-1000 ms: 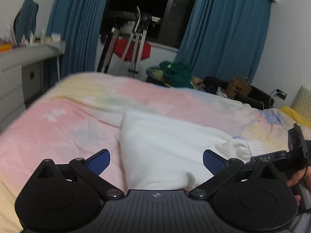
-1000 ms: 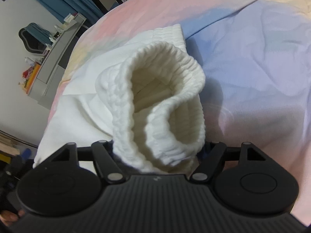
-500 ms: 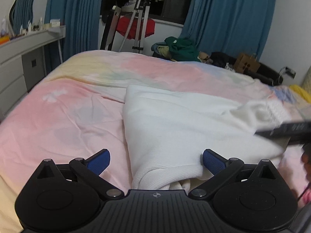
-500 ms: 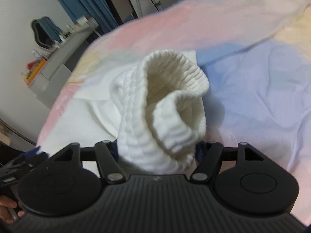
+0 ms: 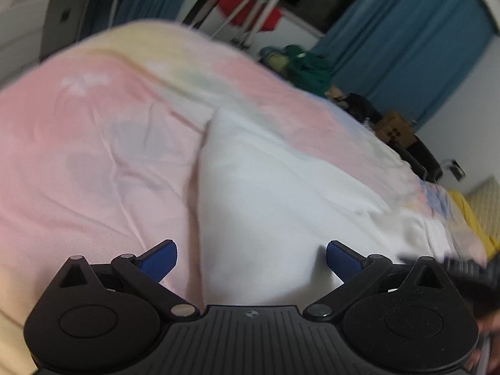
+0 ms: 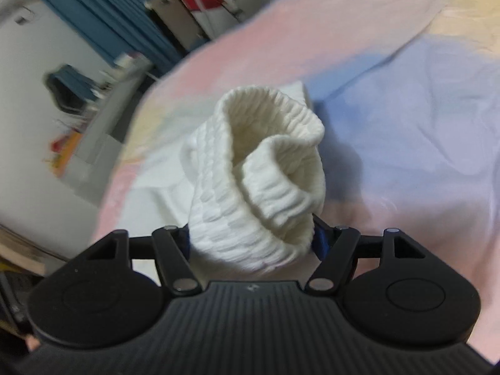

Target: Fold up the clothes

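Garment (image 6: 250, 168) cuff clamped in downward-tilted right tongs (image 6: 253, 240).

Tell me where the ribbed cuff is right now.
Right wrist view, centre: the ribbed cuff sits bunched in the right claw, raised above the pastel bedspread.

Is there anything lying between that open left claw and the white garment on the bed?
Nothing visible. The left gripper has its jaws open right over the white garment's near edge, with only the pastel bedspread beside it.

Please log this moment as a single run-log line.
stage: folding | right gripper: shut on ribbed cuff, lifted | left gripper: open over white garment | surface: bedspread
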`<state>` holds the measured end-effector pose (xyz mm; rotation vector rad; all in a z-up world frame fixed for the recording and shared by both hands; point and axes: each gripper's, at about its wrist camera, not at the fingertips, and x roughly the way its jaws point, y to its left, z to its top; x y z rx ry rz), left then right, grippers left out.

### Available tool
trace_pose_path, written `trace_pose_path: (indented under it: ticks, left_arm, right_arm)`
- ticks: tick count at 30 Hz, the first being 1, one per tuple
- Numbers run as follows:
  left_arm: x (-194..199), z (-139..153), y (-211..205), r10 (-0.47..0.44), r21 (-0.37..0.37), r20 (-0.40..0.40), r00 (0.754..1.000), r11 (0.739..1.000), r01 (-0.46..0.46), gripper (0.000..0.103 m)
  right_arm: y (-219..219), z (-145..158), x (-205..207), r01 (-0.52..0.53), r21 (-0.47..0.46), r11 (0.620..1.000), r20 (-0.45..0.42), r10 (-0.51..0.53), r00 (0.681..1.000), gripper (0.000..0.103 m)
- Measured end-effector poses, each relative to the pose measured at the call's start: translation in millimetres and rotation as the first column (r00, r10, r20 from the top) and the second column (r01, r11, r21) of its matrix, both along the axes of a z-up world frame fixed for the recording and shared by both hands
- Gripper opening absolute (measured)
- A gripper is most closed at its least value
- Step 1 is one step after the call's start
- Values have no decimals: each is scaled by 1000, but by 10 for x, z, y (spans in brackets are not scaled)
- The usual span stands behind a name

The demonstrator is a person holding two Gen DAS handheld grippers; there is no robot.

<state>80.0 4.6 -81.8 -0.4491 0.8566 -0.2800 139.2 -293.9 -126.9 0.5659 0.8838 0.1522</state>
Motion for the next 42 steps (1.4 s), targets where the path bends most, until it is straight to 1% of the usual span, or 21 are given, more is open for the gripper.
trace_pose_path:
  ticks: [1,3,4,5,9,12,14,16,17,19,21,22,23,24,27,30,32,34,35,38,42]
  left_arm:
    - [77,-46,27,-4,-27,-32,999,1000,3,102]
    - [188,-132,77,-21,-96,-82,996,995,13,102]
    - [240,-174,99,-30,-128,-105,994,992,16,102]
    - [275,-212,108,-37,-149,-125,991,989,18,102]
    - [398,-330,118,-38,-180,-191,981,984,3,103]
    - [501,-377,103,-56,-188,-234,971,982,11,103]
    - [565,-379,72,-54,-172,-261,964,985,9,102]
    - [600,-343,15,-51,-141,-260,964,990,14,96]
    - [611,-319,-24,-52,-119,-253,966,993,22,87]
    - [620,-264,-125,-52,-51,-242,969,998,41,82]
    - [619,-217,-194,-48,14,-231,972,999,53,71]
    - [608,-190,-221,-48,40,-221,974,998,58,67]
    - [583,-162,-246,-49,56,-208,977,996,62,61]
    - [532,-118,-280,-49,68,-194,980,996,64,56]
    - [466,-12,-300,-43,75,-179,983,996,58,47]
    - [464,174,-303,-24,59,-188,982,998,36,43]
    - [506,392,-342,-19,49,-184,983,998,28,42]
    - [560,619,-426,-25,53,-164,986,998,34,41]
    - [594,727,-486,-28,54,-157,987,998,37,41]
    - [732,1023,-727,-46,39,-135,990,998,52,40]
    - [1009,1368,-1376,-94,8,-91,991,995,95,40]
  right_arm:
    - [54,-15,6,-8,-32,999,-8,8,1000,75]
    - [111,-81,37,-18,-68,997,-37,15,999,78]
    - [114,-118,59,-17,-63,998,-52,14,999,82]
    - [114,-156,82,-16,-54,998,-67,13,998,83]
    - [134,-215,118,-24,-2,1000,-88,24,996,93]
    - [150,-203,123,-43,1,999,-75,43,996,92]
    - [165,-167,88,-49,-17,999,-51,48,998,85]
    - [171,-132,53,-43,-37,998,-29,42,999,75]
    - [165,-118,42,-38,-43,998,-21,37,999,72]
    - [151,-90,20,-27,-54,998,-3,27,1000,66]
    - [167,-58,-12,-33,-95,995,14,35,999,63]
    - [176,-43,-28,-36,-117,992,22,39,999,62]
    - [185,-27,-45,-39,-138,990,30,44,999,61]
    - [190,-5,-60,-36,-154,987,40,43,998,58]
    - [229,89,-116,0,-160,987,85,14,996,53]
    - [244,206,-154,42,-147,988,118,-24,993,46]
    - [208,317,-167,63,-124,990,138,-46,989,43]
    - [110,468,-159,74,-92,993,161,-58,985,39]
    - [52,551,-148,77,-78,994,172,-63,983,39]
    - [-172,828,-93,88,-75,993,196,-72,978,38]
    - [-654,1219,-35,154,-68,986,249,-133,959,37]
